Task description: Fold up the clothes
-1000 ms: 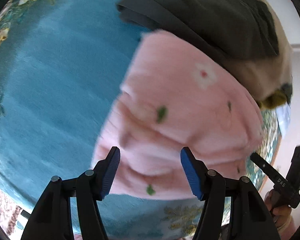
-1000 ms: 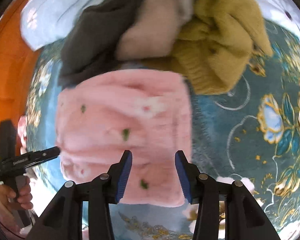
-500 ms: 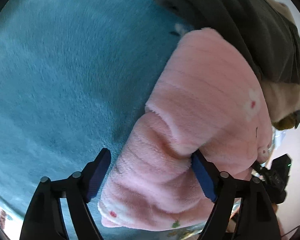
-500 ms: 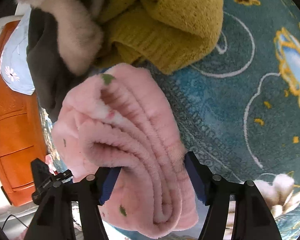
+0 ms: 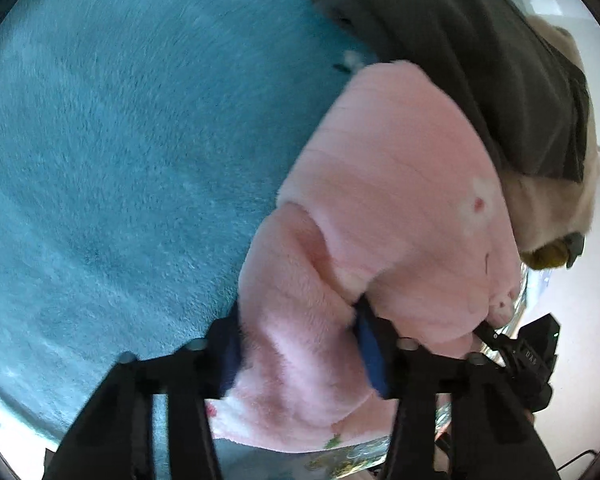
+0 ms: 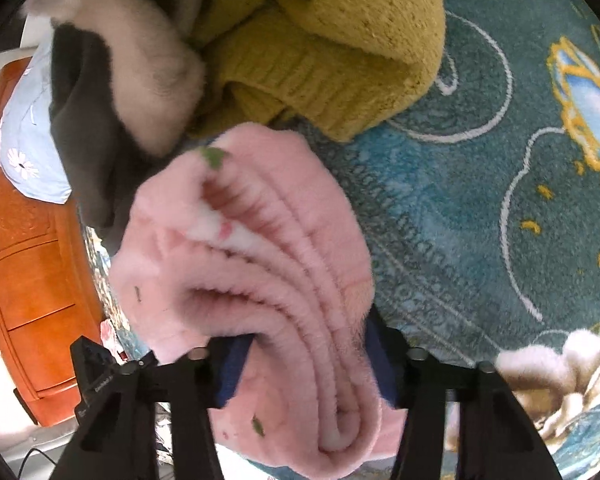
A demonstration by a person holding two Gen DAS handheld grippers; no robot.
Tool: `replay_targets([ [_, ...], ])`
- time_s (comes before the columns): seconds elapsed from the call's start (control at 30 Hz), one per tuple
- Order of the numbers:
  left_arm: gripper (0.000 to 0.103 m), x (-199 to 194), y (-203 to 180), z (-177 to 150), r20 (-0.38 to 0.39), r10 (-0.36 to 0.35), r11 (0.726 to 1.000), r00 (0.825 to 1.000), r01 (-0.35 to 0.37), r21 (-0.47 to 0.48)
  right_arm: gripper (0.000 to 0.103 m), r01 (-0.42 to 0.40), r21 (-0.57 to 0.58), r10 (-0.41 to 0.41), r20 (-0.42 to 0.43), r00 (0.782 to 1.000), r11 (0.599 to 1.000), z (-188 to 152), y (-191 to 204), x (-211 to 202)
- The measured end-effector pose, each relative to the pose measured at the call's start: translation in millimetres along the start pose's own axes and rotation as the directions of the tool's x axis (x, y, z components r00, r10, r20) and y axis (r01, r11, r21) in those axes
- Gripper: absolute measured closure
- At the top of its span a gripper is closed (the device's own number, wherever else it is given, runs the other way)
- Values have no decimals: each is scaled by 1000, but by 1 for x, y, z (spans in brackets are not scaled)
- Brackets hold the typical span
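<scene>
Both tools are gripping the folded pink fleece [image 5: 380,208]: the left tool [image 5: 300,356] is pinching one end, the right tool [image 6: 304,364] the layered edge, over the teal blanket [image 5: 120,140] beside the clothes pile [image 6: 320,40].

You're working over a teal rug [image 6: 440,216] with gold and blue flowers toward 3 o'clock. On it lie a folded pink fleece [image 6: 260,264], a mustard knit [image 6: 340,40] at 12 o'clock, and a dark grey garment [image 5: 480,60] beside a beige one [image 6: 140,68].
</scene>
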State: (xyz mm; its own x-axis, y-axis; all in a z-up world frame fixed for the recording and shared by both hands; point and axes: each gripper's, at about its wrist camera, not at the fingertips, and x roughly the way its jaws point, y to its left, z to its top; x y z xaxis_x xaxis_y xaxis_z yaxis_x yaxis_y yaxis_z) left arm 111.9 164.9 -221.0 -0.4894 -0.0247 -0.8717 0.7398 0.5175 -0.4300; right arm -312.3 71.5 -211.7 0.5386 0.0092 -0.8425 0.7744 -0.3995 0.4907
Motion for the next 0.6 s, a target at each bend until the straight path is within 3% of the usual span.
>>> replay_targets([
  [0.1,74,-13,-7,-5,29,22,999,999,-23,37,62,-30,12,30,25,999,999,-7,10,-17],
  [0.27,76,-39,-18,-20,80,19,998,997,-24,62,64,-106,23,104,64,993,994,-15,20,-37],
  [0.4,77,-62,-29,-38,120,27,994,992,-39,98,64,-147,-8,147,92,985,989,-50,26,-55],
  [0.6,77,-94,-43,-96,190,22,991,981,-47,126,64,-200,-75,208,124,970,977,-69,22,-107],
])
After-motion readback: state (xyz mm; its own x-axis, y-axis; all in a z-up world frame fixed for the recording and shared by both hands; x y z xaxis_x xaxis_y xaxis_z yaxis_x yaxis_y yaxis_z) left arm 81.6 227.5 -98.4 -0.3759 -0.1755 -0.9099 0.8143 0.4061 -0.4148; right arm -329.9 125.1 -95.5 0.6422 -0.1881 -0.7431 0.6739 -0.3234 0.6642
